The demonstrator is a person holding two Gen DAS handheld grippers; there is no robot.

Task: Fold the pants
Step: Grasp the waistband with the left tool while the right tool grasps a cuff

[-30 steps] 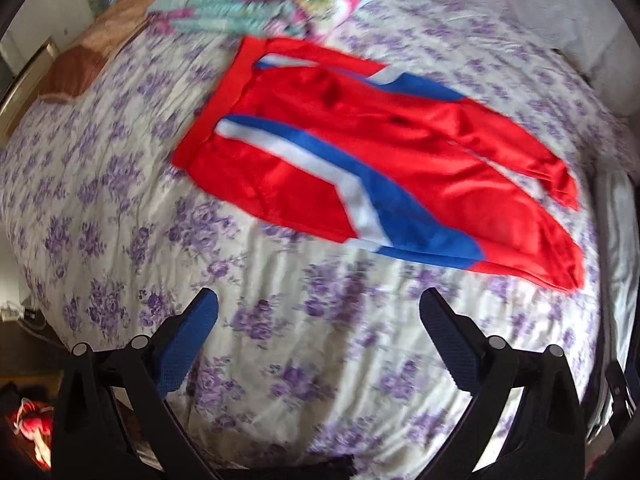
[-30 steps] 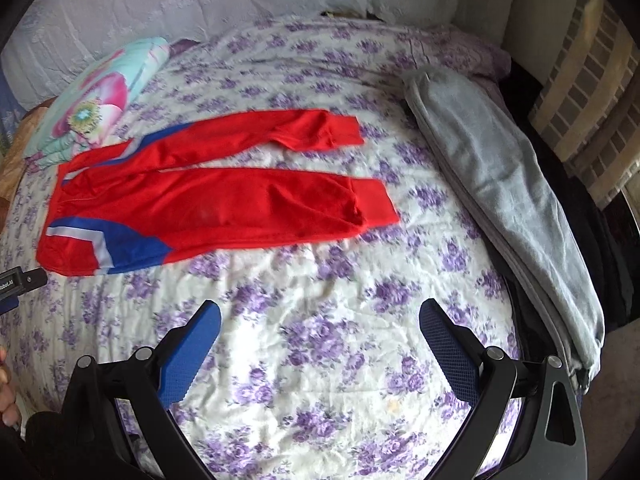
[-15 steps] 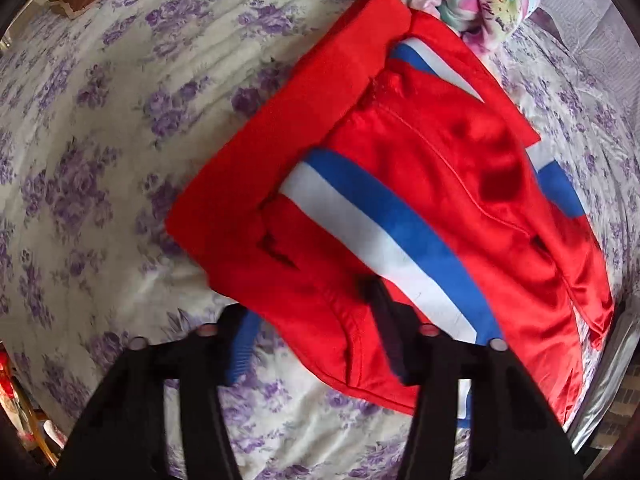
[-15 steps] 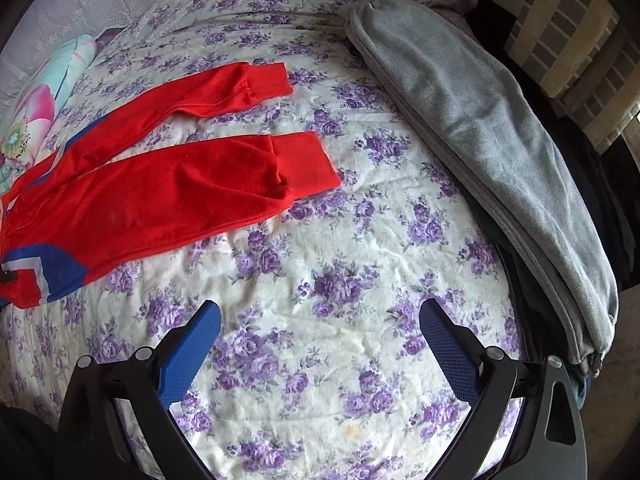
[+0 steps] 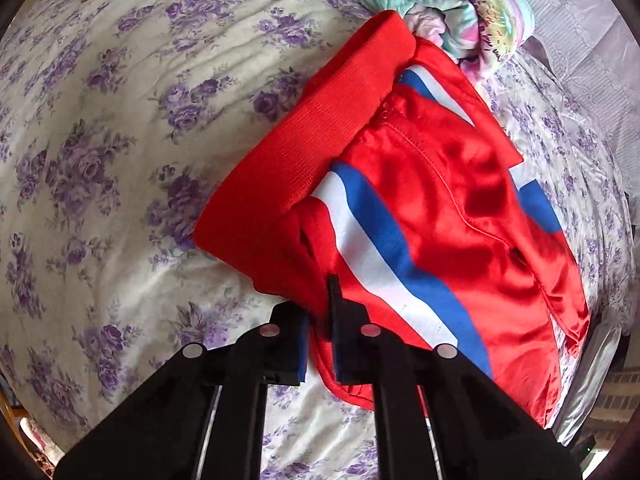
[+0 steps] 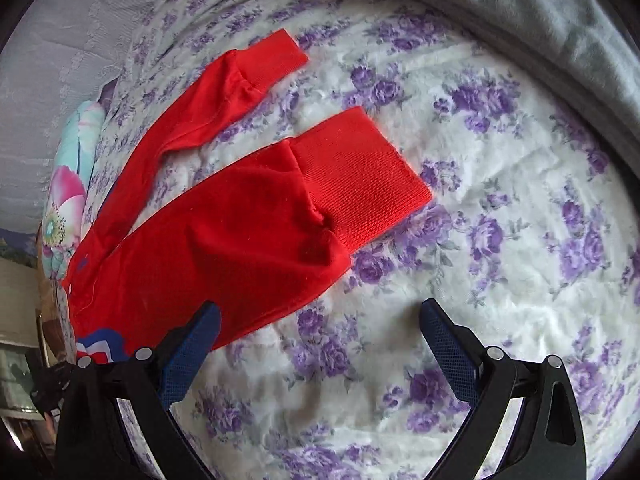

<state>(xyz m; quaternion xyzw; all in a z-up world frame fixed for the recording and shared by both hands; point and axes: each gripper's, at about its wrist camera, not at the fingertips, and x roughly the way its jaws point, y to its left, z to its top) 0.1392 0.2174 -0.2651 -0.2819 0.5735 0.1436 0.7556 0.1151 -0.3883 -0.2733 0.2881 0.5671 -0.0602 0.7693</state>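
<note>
Two grippers are set at opposite ends of the red satin track pants (image 5: 432,208) with blue and white stripes, spread flat on the purple-flowered white bedspread (image 5: 100,168).

The left gripper (image 5: 320,344) is seen closing, its blue pads pinching a bunch of red cloth just below the ribbed waistband (image 5: 304,152), near the bed's pillow end by the folded floral quilt (image 5: 460,4); this hold looks meant for lifting the waist. The right gripper (image 6: 320,344) is held with its fingers (image 6: 192,344) wide apart and nothing between them, poised over the bedspread just beside the nearer leg's ribbed cuff (image 6: 360,176), probably so that the hem can be taken next. A grey blanket (image 6: 540,12) is draped along the far edge.
</note>
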